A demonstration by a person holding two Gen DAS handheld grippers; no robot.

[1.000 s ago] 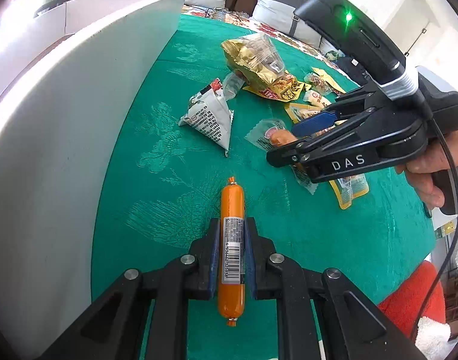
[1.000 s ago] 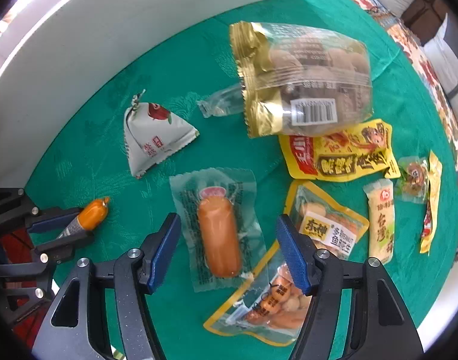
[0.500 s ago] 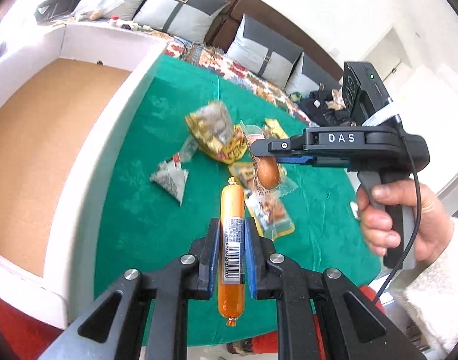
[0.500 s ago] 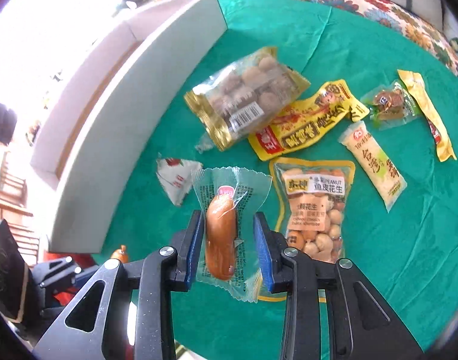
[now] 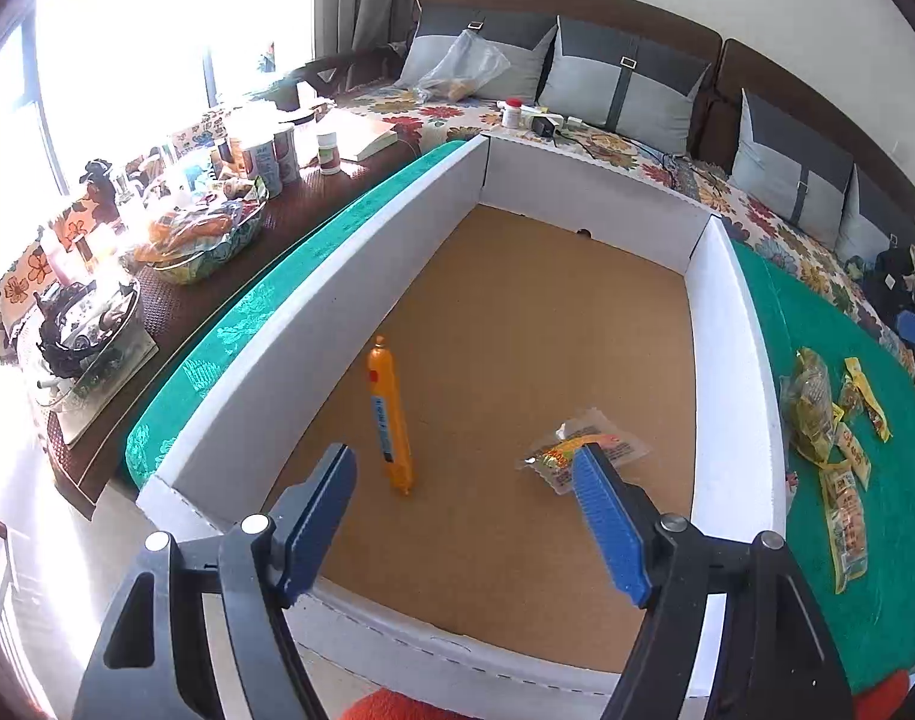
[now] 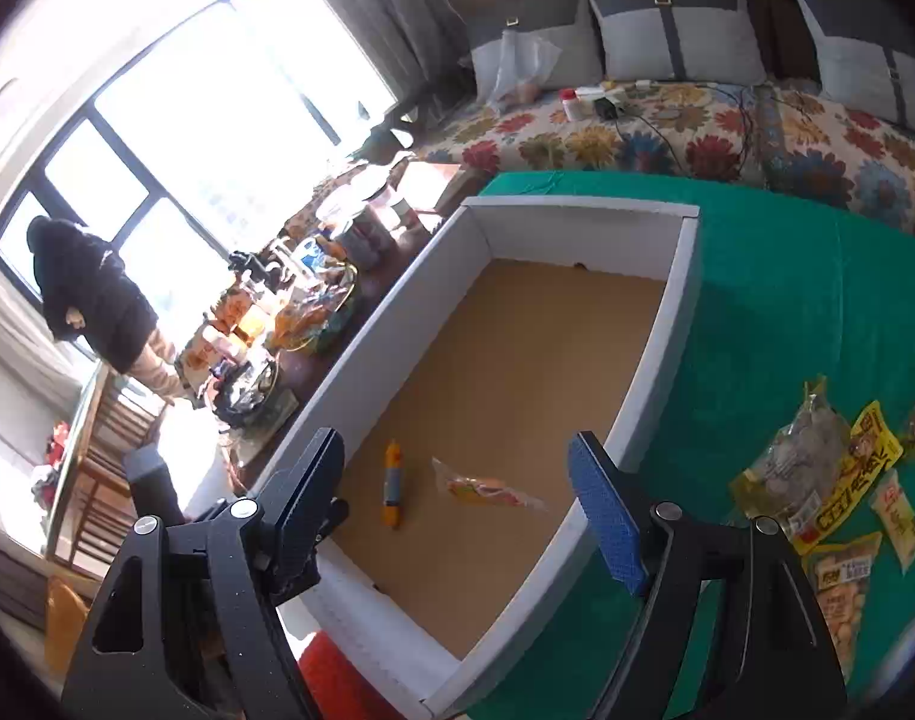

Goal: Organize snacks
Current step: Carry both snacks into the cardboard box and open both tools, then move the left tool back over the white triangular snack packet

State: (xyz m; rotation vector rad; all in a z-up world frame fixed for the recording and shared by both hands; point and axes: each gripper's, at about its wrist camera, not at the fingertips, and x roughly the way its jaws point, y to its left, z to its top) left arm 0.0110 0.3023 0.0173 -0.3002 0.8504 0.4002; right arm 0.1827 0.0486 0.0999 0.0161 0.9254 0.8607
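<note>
A white-walled box [image 5: 733, 372] [image 6: 661, 354] with a brown floor stands on the green tablecloth. In it lie an orange sausage stick [image 5: 390, 420] [image 6: 392, 483] and a clear-wrapped sausage packet [image 5: 583, 449] [image 6: 484, 491]. My left gripper [image 5: 463, 516] hovers above the box's near end, its jaws opening, nothing between the pads. My right gripper [image 6: 457, 504] also hangs over the box, jaws opening and empty. More snack packs [image 5: 829, 420] [image 6: 817, 480] lie on the cloth to the right of the box.
A side table [image 5: 175, 240] crowded with jars, bowls and bottles runs along the left of the box. A sofa with a floral cover [image 6: 697, 126] and grey cushions stands behind. A person in a dark coat [image 6: 91, 300] stands by the window.
Both grippers rose and swung from the snack pile over to the box. The left let go of the orange sausage stick and the right let go of the sausage packet; both now lie in the box.
</note>
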